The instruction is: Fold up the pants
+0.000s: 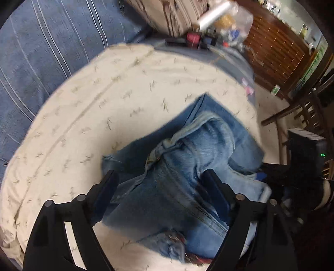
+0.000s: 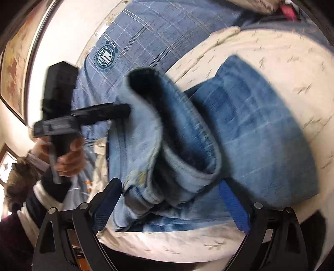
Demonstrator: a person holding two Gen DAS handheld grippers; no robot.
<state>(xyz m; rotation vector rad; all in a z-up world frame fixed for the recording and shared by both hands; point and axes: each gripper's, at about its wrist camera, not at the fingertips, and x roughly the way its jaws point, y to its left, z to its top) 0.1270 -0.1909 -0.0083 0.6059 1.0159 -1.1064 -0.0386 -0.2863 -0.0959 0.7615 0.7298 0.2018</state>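
Our left gripper (image 1: 160, 179) stands spread, its black fingers straddling a bunched fold of the light-blue denim pants (image 1: 187, 166) without pinching it. Our right gripper (image 2: 173, 193) is likewise spread, blue-padded fingers either side of a rolled hem of the same pants (image 2: 250, 129), the cloth lying loosely between them. The pants sit partly folded on the cream leaf-print bedspread (image 1: 104, 100). Beyond the pants, at the bedspread's far edge, a clear plastic bag (image 1: 231, 18) holds small items we cannot identify. Left of the pants lies a blue striped quilt (image 1: 41, 52).
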